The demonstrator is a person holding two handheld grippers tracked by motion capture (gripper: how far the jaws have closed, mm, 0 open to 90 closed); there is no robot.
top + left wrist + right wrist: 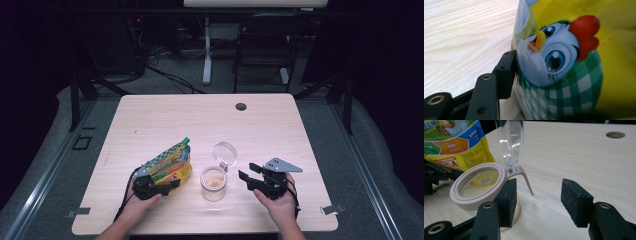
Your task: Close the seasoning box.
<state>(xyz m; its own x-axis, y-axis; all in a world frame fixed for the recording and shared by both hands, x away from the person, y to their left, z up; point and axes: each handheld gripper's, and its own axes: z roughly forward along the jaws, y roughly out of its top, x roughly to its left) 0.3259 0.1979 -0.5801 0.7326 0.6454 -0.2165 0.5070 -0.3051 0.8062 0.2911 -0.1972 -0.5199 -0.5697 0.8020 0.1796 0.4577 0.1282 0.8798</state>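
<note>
Pouch [169, 166]: yellow, green check, cartoon chicken (green cap on the spout), tilted on the table [200, 120] near left, just left of the jar [213, 183]. Left gripper [167, 186] clamped on its lower edge. Right gripper [249, 179] wide, empty, just right of the jar with its lid [225, 153] up.

Table [165, 115] (wood-grain), chair [265, 40] beyond

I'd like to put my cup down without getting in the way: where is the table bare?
The whole far half of the table is bare, from the snack pouch and open jar back to the cable hole. It is crowded along the near edge, between the left gripper and right gripper.
</note>
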